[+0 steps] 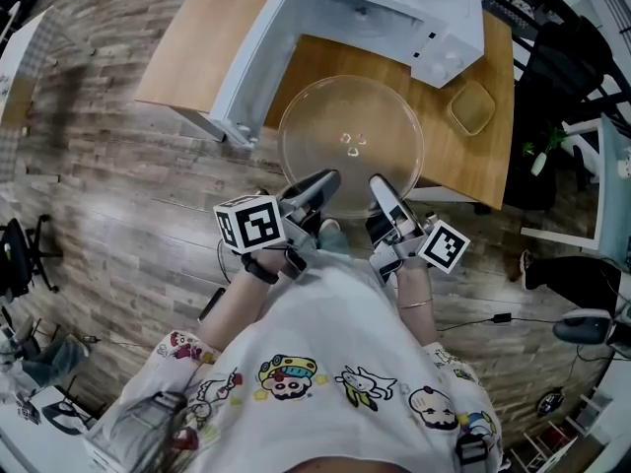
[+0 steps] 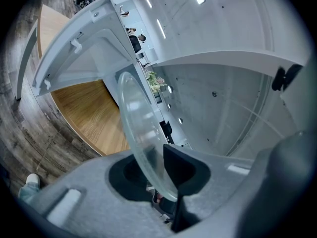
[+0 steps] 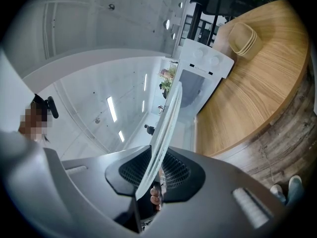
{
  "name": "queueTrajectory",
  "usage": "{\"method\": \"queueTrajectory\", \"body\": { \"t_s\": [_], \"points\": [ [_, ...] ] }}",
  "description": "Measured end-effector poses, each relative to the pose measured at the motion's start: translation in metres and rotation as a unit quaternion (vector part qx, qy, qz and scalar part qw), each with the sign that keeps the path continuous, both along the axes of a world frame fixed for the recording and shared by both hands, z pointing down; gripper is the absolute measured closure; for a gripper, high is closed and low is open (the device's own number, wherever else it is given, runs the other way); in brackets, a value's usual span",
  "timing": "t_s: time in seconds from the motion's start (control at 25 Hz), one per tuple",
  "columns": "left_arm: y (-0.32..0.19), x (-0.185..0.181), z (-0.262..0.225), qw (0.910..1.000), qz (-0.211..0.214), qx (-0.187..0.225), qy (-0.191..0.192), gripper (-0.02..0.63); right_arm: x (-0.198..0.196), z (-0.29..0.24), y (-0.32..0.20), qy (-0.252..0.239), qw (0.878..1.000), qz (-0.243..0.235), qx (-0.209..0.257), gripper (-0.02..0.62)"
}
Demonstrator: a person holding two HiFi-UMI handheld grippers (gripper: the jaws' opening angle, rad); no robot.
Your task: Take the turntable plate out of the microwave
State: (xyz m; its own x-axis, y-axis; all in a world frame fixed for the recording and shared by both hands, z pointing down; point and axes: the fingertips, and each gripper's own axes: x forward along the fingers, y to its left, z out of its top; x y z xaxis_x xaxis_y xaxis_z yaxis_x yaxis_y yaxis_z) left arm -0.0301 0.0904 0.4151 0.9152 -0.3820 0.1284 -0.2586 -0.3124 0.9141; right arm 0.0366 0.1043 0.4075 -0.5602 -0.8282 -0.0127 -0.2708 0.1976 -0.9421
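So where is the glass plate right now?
In the head view the glass plate is out of the microwave, held at its near rim by the left gripper and right gripper, over the wooden table.

Microwave (image 1: pixel 394 18) is cut off at the head view's top edge.

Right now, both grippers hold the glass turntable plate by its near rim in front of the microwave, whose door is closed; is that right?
Not quite: the microwave door stands open, swung out to the left, as the head view shows. The rest holds: the left gripper and the right gripper grip the glass turntable plate by its near rim in front of the microwave.
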Motion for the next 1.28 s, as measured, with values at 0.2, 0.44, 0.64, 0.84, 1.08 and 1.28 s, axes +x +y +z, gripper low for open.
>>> {"method": "queueTrajectory", "body": {
  "t_s": [0.2,0.44,0.64,0.84,1.08,1.28],
  "points": [
    [-0.002,-0.0004,-0.0028,1.0,0.001,0.005,-0.001,0.537,-0.0009,-0.0018,-0.0014,0.001,1.0,-0.002,0.0,0.518],
    [-0.0026,0.0026,-0.0036,0.9999,0.006,0.011,-0.005,0.535,0.0019,-0.0024,-0.0011,0.001,1.0,0.002,0.004,0.518],
    [-0.0019,0.0028,-0.0055,0.9995,0.013,0.025,-0.013,0.534,0.0014,-0.0038,0.0007,0.004,1.0,0.005,0.009,0.518],
    [-0.0019,0.0036,-0.007,0.999,0.018,0.036,-0.017,0.531,0.0018,-0.005,0.0011,0.008,1.0,0.004,0.012,0.518],
    [-0.0031,0.0038,-0.0076,0.9988,0.02,0.041,-0.018,0.529,0.0022,-0.005,-0.0002,0.01,1.0,0.001,0.014,0.517],
    [-0.003,0.0043,-0.0057,0.9989,0.018,0.039,-0.017,0.529,0.0026,-0.0038,-0.0006,0.012,1.0,-0.004,0.014,0.517]
  ]
}}
